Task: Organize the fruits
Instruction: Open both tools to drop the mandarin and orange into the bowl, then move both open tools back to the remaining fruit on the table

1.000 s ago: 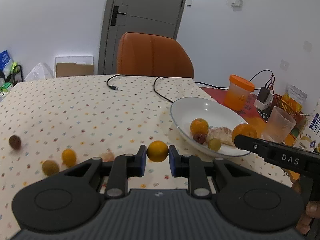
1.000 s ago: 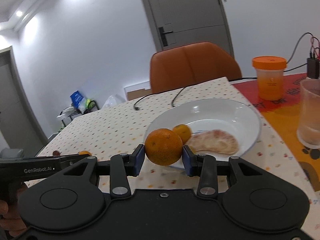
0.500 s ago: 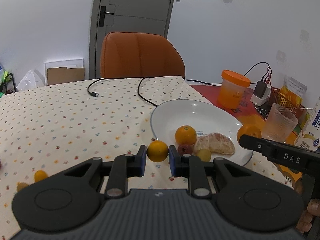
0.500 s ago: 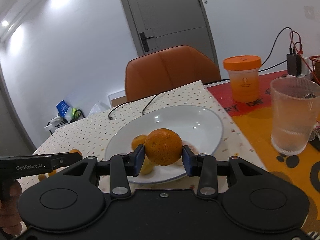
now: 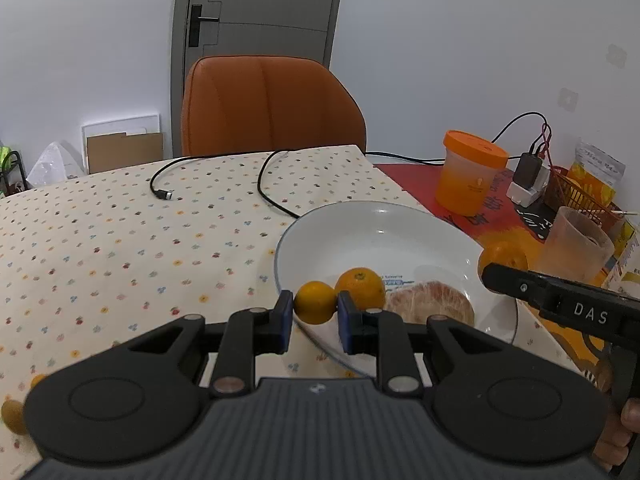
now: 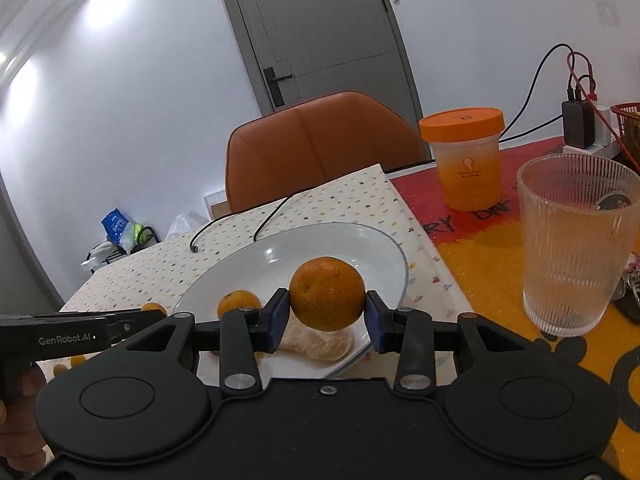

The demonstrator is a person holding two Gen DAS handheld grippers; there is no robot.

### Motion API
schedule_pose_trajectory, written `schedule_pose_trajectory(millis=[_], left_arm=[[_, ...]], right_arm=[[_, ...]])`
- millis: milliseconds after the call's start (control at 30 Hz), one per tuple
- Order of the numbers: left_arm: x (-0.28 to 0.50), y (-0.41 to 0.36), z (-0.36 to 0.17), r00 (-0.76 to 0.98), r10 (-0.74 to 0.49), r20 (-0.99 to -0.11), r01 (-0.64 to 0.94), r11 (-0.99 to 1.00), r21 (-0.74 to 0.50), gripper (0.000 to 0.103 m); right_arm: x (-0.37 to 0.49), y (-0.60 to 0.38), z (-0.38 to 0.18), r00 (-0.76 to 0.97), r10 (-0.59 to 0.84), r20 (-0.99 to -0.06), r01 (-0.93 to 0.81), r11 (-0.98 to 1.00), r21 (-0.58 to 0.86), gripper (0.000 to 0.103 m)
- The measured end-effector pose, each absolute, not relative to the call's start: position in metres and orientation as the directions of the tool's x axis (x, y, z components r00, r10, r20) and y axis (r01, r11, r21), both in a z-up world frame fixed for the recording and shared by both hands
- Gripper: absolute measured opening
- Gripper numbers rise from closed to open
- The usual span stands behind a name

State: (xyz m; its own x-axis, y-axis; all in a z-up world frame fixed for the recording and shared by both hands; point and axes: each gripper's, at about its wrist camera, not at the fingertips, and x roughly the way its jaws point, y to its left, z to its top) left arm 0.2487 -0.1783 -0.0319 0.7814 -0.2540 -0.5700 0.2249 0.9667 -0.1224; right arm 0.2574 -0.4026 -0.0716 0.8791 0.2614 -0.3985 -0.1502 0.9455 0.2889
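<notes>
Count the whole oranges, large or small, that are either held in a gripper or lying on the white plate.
3. A small orange in the left gripper, a larger orange in the right gripper, and one orange on the white plate. Others may be hidden behind the grippers.

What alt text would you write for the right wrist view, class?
The right gripper holds an orange above a white plate with another orange and peeled fruit; a glass stands right.

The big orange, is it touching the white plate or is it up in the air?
Apart. In the right wrist view the big orange is pinched between the right gripper pads, clear of the white plate.
</notes>
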Motion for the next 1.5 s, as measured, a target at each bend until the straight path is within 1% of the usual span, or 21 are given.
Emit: schedule_pose_trajectory(millis=[100, 133, 200, 233, 267, 367, 433, 500, 667, 733, 933, 1033, 1200, 1300, 1367, 1433, 1500], left_arm=[[0.255, -0.183, -0.032, 0.782, -0.244, -0.573, 0.217, 0.969, -0.117, 0.022], [0.256, -0.184, -0.033, 0.785, -0.238, -0.572, 0.211, 0.971, -0.113, 0.025], [0.259, -0.186, -0.034, 0.784, -0.218, -0.581, 0.197, 0.975, -0.101, 0.027], [0.259, -0.185, -0.034, 0.781, -0.214, -0.587, 0.189, 0.976, -0.104, 0.027], [0.259, -0.184, -0.035, 0.778, -0.217, -0.589, 0.187, 0.976, -0.113, 0.028], [0.256, -0.180, -0.034, 0.781, -0.214, -0.587, 0.184, 0.977, -0.111, 0.036], [0.253, -0.176, -0.033, 0.787, -0.201, -0.583, 0.174, 0.979, -0.103, 0.045], [0.249, -0.171, -0.031, 0.791, -0.192, -0.581, 0.162, 0.981, -0.103, 0.050], [0.238, -0.158, -0.026, 0.803, -0.179, -0.568, 0.147, 0.984, -0.102, 0.058], [0.232, -0.153, -0.024, 0.809, -0.174, -0.561, 0.141, 0.985, -0.101, 0.062], [0.214, -0.134, -0.020, 0.825, -0.163, -0.541, 0.121, 0.986, -0.113, 0.067], [0.206, -0.124, -0.018, 0.831, -0.149, -0.537, 0.100, 0.988, -0.118, 0.068], [0.193, -0.109, -0.013, 0.841, -0.130, -0.525, 0.075, 0.989, -0.125, 0.069], [0.185, -0.100, -0.012, 0.845, -0.118, -0.522, 0.062, 0.990, -0.125, 0.069], [0.181, -0.094, -0.012, 0.846, -0.110, -0.522, 0.052, 0.991, -0.125, 0.072], [0.175, -0.088, -0.011, 0.851, -0.100, -0.515, 0.041, 0.991, -0.124, 0.078], [0.171, -0.082, -0.009, 0.856, -0.090, -0.510, 0.032, 0.992, -0.121, 0.079]], right_arm=[[0.263, -0.406, -0.070, 0.881, 0.254, -0.399, -0.144, 0.948, 0.286, 0.039], [0.264, -0.407, -0.070, 0.882, 0.250, -0.399, -0.140, 0.948, 0.285, 0.040], [0.265, -0.409, -0.069, 0.894, 0.229, -0.384, -0.124, 0.953, 0.277, 0.046], [0.265, -0.410, -0.069, 0.899, 0.221, -0.379, -0.121, 0.955, 0.270, 0.052], [0.265, -0.410, -0.069, 0.900, 0.218, -0.376, -0.121, 0.956, 0.266, 0.054], [0.262, -0.411, -0.069, 0.899, 0.223, -0.378, -0.124, 0.955, 0.270, 0.056], [0.260, -0.410, -0.070, 0.897, 0.225, -0.381, -0.128, 0.956, 0.263, 0.058], [0.258, -0.408, -0.070, 0.894, 0.229, -0.384, -0.130, 0.955, 0.265, 0.060], [0.255, -0.401, -0.069, 0.888, 0.238, -0.392, -0.135, 0.952, 0.274, 0.062], [0.251, -0.397, -0.068, 0.888, 0.240, -0.392, -0.139, 0.953, 0.270, 0.066], [0.239, -0.383, -0.060, 0.886, 0.250, -0.390, -0.158, 0.955, 0.252, 0.073], [0.232, -0.375, -0.057, 0.885, 0.254, -0.389, -0.168, 0.956, 0.242, 0.076], [0.222, -0.365, -0.051, 0.885, 0.262, -0.385, -0.184, 0.956, 0.228, 0.077], [0.217, -0.359, -0.048, 0.886, 0.267, -0.380, -0.192, 0.956, 0.224, 0.081], [0.214, -0.354, -0.046, 0.884, 0.270, -0.380, -0.198, 0.956, 0.217, 0.081], [0.212, -0.348, -0.045, 0.882, 0.275, -0.383, -0.205, 0.955, 0.213, 0.085], [0.209, -0.343, -0.044, 0.880, 0.279, -0.384, -0.211, 0.954, 0.211, 0.087]])
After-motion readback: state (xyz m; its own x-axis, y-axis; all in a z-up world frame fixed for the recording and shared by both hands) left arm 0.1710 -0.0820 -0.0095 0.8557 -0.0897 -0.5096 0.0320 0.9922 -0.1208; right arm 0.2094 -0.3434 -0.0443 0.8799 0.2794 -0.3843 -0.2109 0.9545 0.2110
